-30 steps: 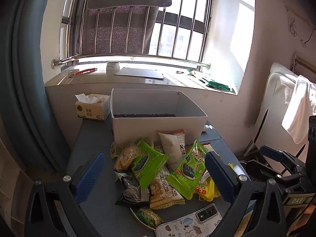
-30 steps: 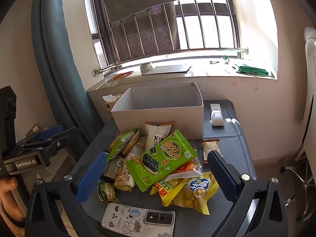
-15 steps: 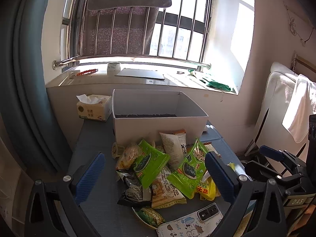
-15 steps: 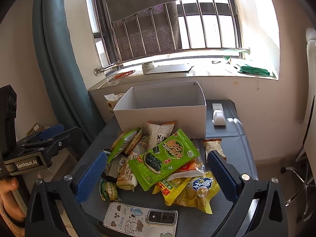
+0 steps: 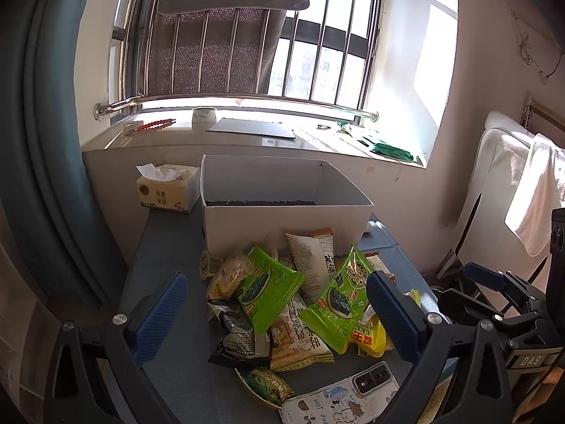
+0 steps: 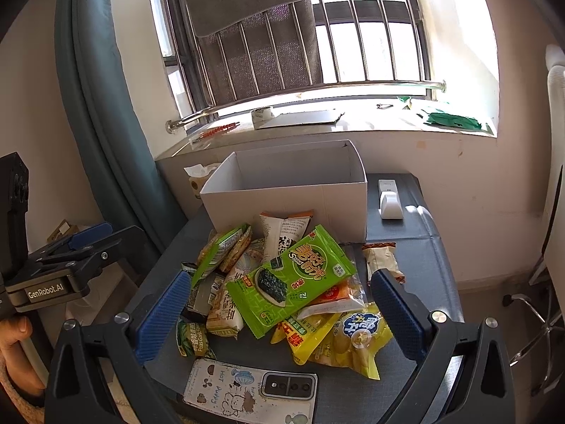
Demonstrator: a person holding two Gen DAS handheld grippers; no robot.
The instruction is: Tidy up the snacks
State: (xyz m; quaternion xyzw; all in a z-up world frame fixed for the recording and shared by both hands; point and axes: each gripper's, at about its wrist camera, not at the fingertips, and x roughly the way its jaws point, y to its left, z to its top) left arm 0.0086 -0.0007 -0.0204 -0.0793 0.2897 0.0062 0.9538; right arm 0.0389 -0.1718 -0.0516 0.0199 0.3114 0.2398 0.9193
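Note:
A pile of snack packets (image 5: 282, 300) (image 6: 282, 282) lies on a small grey-blue table in front of an empty white cardboard box (image 5: 279, 198) (image 6: 289, 183). Two green seaweed packets (image 5: 270, 291) (image 6: 293, 281) lie on top, with yellow packets (image 6: 339, 335) at the right. My left gripper (image 5: 275, 314) is open and empty, above the near side of the pile. My right gripper (image 6: 282, 314) is open and empty, also above the near side. Each gripper shows at the edge of the other's view.
A phone in a cartoon case (image 6: 247, 388) (image 5: 342, 395) lies at the table's near edge. A tissue pack (image 5: 166, 187) stands left of the box. A white remote (image 6: 388, 199) lies right of it. A curtain hangs at left, a window sill behind.
Both grippers have drifted slightly; the pile and box sit a little lower and nearer in both views. Both stay open and empty. No snack has moved.

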